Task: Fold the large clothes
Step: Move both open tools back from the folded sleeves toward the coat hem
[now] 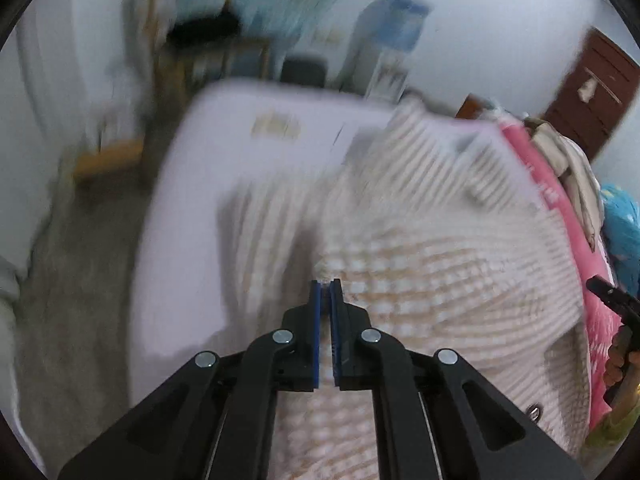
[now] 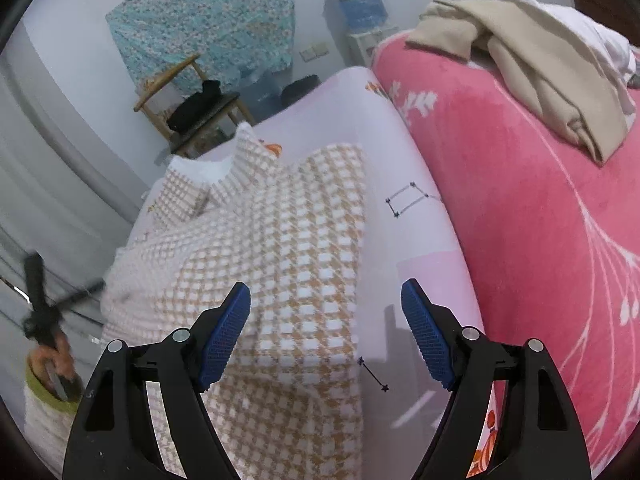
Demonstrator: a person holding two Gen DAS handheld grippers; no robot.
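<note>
An orange-and-white checked garment [image 1: 420,264] lies spread on the pale lilac bed sheet [image 1: 248,136]. My left gripper [image 1: 326,285] is shut on the garment's near left edge, with a bit of cloth pinched between the blue pads; this view is blurred. In the right wrist view the same garment [image 2: 304,248] runs from the collar at the far left to the near edge. My right gripper [image 2: 326,285] hangs open over its right border and the sheet [image 2: 400,152], holding nothing. The left gripper [image 2: 38,300] shows as a blur at the left edge.
A pink blanket [image 2: 540,200] covers the bed's right side, with beige and white clothes [image 2: 540,64] piled on it. Beyond the bed stand a wooden chair [image 2: 192,108] with dark items and a water dispenser [image 2: 360,4]. The floor lies left of the bed.
</note>
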